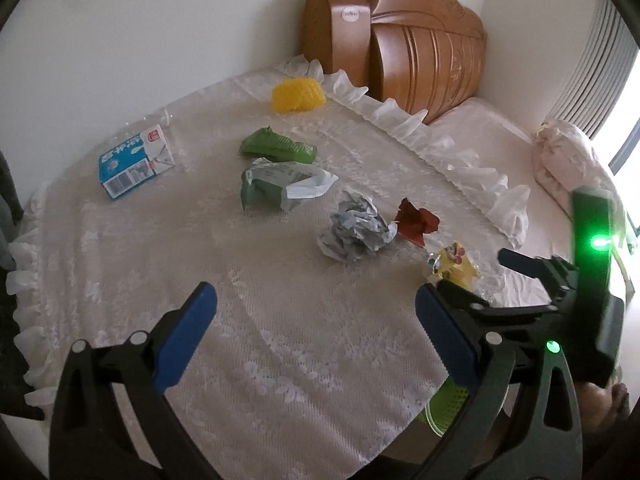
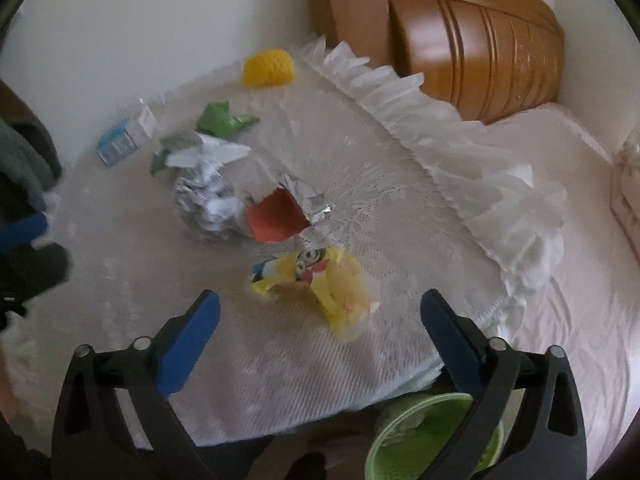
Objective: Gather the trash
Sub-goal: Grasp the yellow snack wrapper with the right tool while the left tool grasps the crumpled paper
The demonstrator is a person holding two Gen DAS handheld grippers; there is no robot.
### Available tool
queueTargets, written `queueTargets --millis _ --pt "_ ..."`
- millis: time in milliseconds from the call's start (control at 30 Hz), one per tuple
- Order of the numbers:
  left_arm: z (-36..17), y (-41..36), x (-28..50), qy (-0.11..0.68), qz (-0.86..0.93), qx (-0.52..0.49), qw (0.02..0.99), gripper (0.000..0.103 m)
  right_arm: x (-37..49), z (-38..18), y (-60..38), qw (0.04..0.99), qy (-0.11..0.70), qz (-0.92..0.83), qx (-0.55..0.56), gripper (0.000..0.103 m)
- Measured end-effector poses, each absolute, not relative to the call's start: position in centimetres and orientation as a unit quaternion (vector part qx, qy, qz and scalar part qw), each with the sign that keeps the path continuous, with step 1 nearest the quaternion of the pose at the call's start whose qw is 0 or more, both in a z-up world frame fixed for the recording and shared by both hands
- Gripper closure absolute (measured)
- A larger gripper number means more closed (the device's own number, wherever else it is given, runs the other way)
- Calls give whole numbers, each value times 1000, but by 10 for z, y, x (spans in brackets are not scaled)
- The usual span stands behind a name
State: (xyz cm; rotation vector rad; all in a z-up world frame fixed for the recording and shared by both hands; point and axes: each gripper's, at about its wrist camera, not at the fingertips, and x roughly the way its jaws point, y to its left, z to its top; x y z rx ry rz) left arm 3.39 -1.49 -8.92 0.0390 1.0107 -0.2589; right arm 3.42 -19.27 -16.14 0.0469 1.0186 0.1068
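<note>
Trash lies on a lace-covered table (image 1: 280, 360): a blue milk carton (image 1: 134, 162), a green wrapper (image 1: 276, 146), a white and green plastic bag (image 1: 280, 186), a crumpled paper ball (image 1: 354, 230), a red wrapper (image 1: 416, 222) and a yellow cartoon wrapper (image 1: 454, 266). My left gripper (image 1: 316, 300) hangs open over bare cloth, short of the paper ball. My right gripper (image 2: 320, 304) is open, tilted down at the yellow cartoon wrapper (image 2: 316, 280), which lies just ahead of its fingertips, untouched. The red wrapper (image 2: 278, 218) and paper ball (image 2: 208, 204) sit beyond it.
A green mesh bin (image 2: 432, 436) stands below the table's near edge, holding some scraps. A yellow textured lump (image 1: 298, 94) rests at the far side. A wooden headboard (image 1: 424, 52) and a bed with pink sheets (image 1: 480, 128) lie to the right.
</note>
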Motion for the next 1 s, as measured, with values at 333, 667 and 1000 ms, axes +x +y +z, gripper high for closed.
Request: queueTargets --millis 333,667,1000 --pt "-96 -17 37 488 -122 22 864 8 49 -176 -191 860 505 68 13 38" --pt "-133 -36 66 511 -133 31 849 8 44 -166 -204 861 499 68 67 49" --pt "-159 -75 100 467 -194 133 853 8 26 -144 -232 864 491 40 107 49"
